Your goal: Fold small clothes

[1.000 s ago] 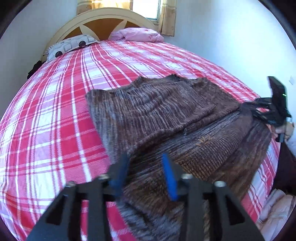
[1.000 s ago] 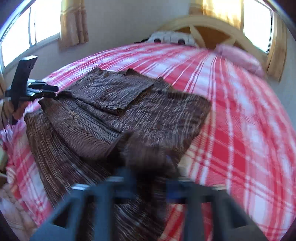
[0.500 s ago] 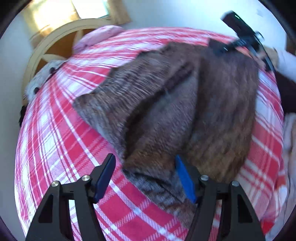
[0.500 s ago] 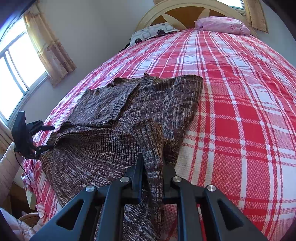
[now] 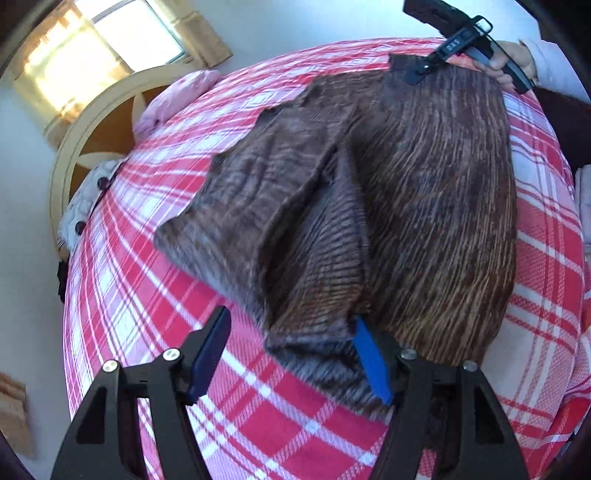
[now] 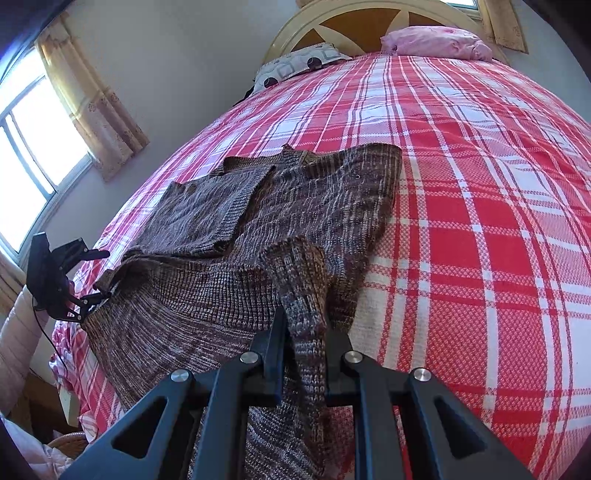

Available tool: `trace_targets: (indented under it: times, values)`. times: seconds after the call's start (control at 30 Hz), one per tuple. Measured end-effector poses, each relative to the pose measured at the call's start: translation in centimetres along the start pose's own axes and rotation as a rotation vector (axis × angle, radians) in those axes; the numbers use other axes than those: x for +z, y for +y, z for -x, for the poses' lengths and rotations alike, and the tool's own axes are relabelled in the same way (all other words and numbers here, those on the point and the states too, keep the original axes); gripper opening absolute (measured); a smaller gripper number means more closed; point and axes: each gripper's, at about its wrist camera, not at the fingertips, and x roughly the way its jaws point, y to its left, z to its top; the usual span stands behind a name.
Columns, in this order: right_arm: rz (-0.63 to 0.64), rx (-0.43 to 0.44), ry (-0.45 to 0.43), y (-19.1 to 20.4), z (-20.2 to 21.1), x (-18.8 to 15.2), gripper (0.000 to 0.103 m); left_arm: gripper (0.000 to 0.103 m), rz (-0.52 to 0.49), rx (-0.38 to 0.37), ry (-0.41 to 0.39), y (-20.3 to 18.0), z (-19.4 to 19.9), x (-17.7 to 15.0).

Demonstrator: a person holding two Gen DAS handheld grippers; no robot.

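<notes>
My right gripper (image 6: 303, 345) has its two black fingers pressed together on a narrow folded strip of the brown-and-grey marled knit sweater (image 6: 258, 236), which rises between them and drapes back toward the camera. My left gripper (image 5: 288, 354) stands wide apart, its blue-padded fingers (image 5: 371, 360) spread with nothing pinched between them; the right-hand pad lies against the sweater's near edge (image 5: 314, 347), while the left-hand pad hangs over bare bedcover. Ahead of both pairs of jaws the sweater lies spread on the red-and-white plaid bedspread (image 6: 480, 229), with one flap folded over its body on the far left side as seen from my right gripper. In the right wrist view my left gripper (image 6: 94, 275) appears at the sweater's far left edge, apart from the right one; in the left wrist view my right gripper (image 5: 417, 72) sits at the sweater's far corner, held by my hand (image 5: 511, 62). Beyond the garment, at the far end of the bed, rest a pink pillow (image 6: 436, 40) and a white patterned pillow (image 6: 295, 64) against a cream curved wooden headboard (image 6: 332, 26). A window with yellow curtains (image 6: 92, 99) lies to the far left of my right jaws.
</notes>
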Motion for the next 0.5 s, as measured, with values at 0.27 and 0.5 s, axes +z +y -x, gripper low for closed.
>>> trace_targets:
  times: [0.27, 0.5]
  values:
    - [-0.024, 0.007, -0.014, -0.2, 0.1, -0.2, 0.014, 0.022, 0.327, -0.183, -0.024, 3.1, -2.3, 0.3]
    - [-0.045, 0.014, -0.039, -0.5, 0.3, -0.6, 0.014, 0.017, 0.601, -0.195, -0.089, 4.0, -2.5, -1.2]
